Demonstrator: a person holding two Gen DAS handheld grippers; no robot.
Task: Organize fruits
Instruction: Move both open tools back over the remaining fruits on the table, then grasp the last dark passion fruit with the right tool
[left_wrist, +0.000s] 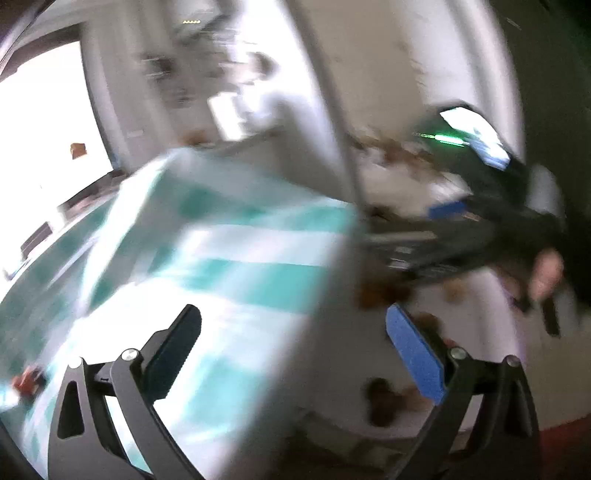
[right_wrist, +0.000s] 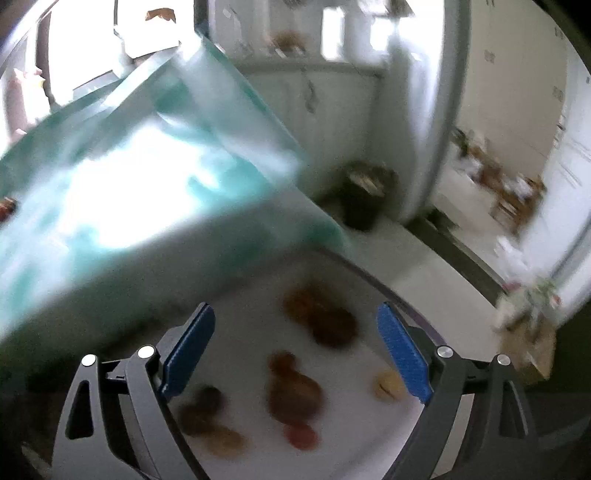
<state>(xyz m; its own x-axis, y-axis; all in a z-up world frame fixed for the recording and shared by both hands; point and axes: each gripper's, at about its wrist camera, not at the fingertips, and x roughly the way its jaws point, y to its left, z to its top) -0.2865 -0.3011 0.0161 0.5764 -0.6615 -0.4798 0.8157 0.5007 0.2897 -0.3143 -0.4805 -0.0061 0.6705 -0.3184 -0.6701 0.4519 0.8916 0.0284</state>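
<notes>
Both tools stand with jaws apart and nothing between them: the right gripper (right_wrist: 295, 350) hangs above the round white tray (right_wrist: 369, 424) bearing the blurred brown and red fruits (right_wrist: 295, 395), and the left gripper (left_wrist: 295, 354) hangs beside that tray, over the teal-and-white checked tablecloth (left_wrist: 240, 266). Some fruits touch one another on the tray, so a careless descent could, I judge, nudge a neighbour and roll it off the tray's edge.

My left gripper (left_wrist: 293, 332) stands wide open, nothing between its 2 fingers. My right gripper (right_wrist: 295, 338) gapes likewise, empty, tilted downward; both views are blurred.
</notes>
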